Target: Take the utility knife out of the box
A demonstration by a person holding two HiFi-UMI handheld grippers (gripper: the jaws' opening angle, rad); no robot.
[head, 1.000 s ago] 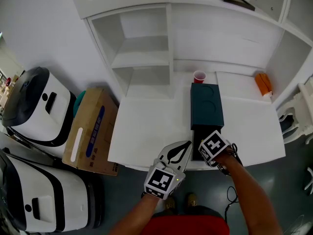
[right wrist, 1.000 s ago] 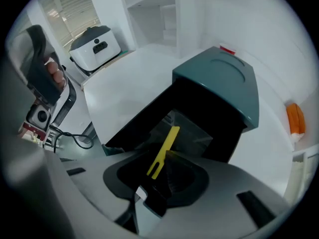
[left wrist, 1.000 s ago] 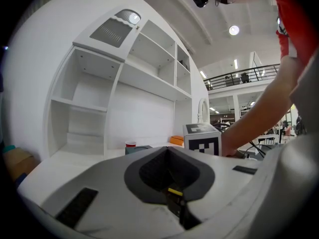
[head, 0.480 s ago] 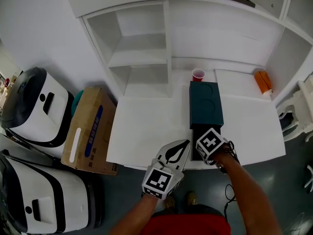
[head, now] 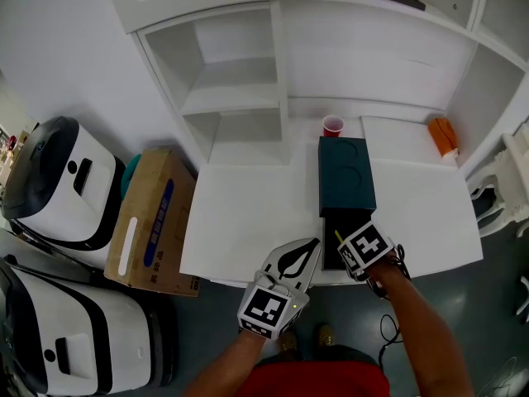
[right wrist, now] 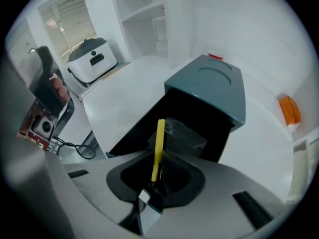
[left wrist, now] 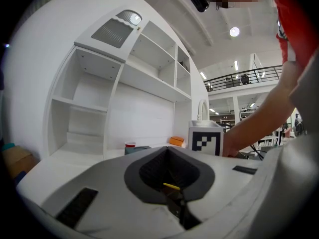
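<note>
A dark teal box (head: pixel 347 174) lies on the white table (head: pixel 248 222), its black open end (head: pixel 349 230) at the front edge. My right gripper (head: pixel 351 240) points steeply down into that opening. Its jaws are closing on the yellow utility knife (right wrist: pixel 158 148), seen edge-on, and the pads meet its lower end. The knife's upper end (head: pixel 336 236) shows beside the marker cube. A clear plastic insert (right wrist: pixel 184 136) lies in the box behind it. My left gripper (head: pixel 293 259) hovers level at the table's front edge, shut and empty.
A red cup (head: pixel 332 126) stands behind the box. An orange object (head: pixel 443 136) lies at the back right. White shelves (head: pixel 231 98) rise behind the table. A cardboard box (head: pixel 153 219) and two white machines (head: pixel 62 180) stand on the floor to the left.
My right gripper has shifted slightly right and tilted over the box opening. The knife's yellow tip now shows beside its cube. The left gripper has stayed put.
</note>
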